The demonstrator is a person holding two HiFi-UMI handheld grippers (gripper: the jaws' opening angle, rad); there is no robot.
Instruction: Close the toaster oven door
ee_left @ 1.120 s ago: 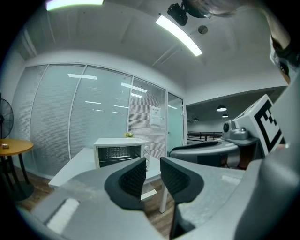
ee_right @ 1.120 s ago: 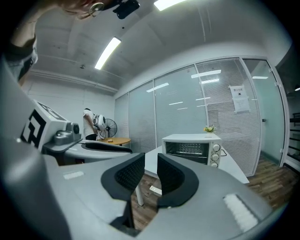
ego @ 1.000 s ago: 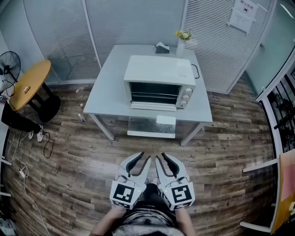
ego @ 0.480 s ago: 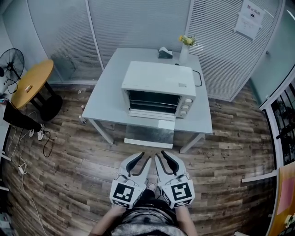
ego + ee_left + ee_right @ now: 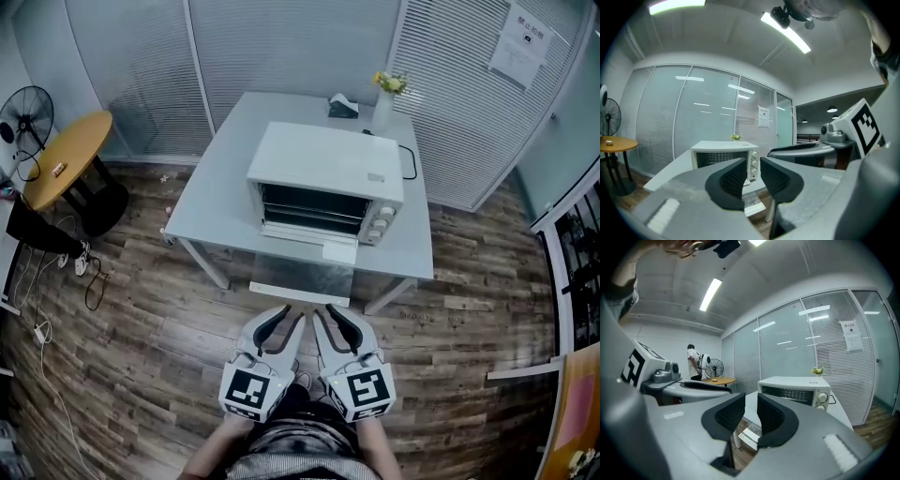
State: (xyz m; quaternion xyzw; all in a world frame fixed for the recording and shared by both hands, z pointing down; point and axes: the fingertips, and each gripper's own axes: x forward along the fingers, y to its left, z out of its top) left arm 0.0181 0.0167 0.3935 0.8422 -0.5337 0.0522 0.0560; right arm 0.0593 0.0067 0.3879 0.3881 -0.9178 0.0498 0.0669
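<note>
Wood-plank floor [image 5: 131, 356] everywhere, frosted glass walls [image 5: 281, 47] along the top. Dead centre of the head view there's a grey table [image 5: 216, 202] with the white toaster oven [image 5: 323, 173] on it. Its glass door [image 5: 302, 278] is dropped flat open and sticks out past the table's front edge. The left gripper [image 5: 292, 317] and right gripper [image 5: 326, 314] sit side by side at bottom centre, just below the door and not touching it. Both have their jaws a bit apart with nothing between them. Far left there's a round wooden table [image 5: 66, 159] and a fan [image 5: 26, 112].
</note>
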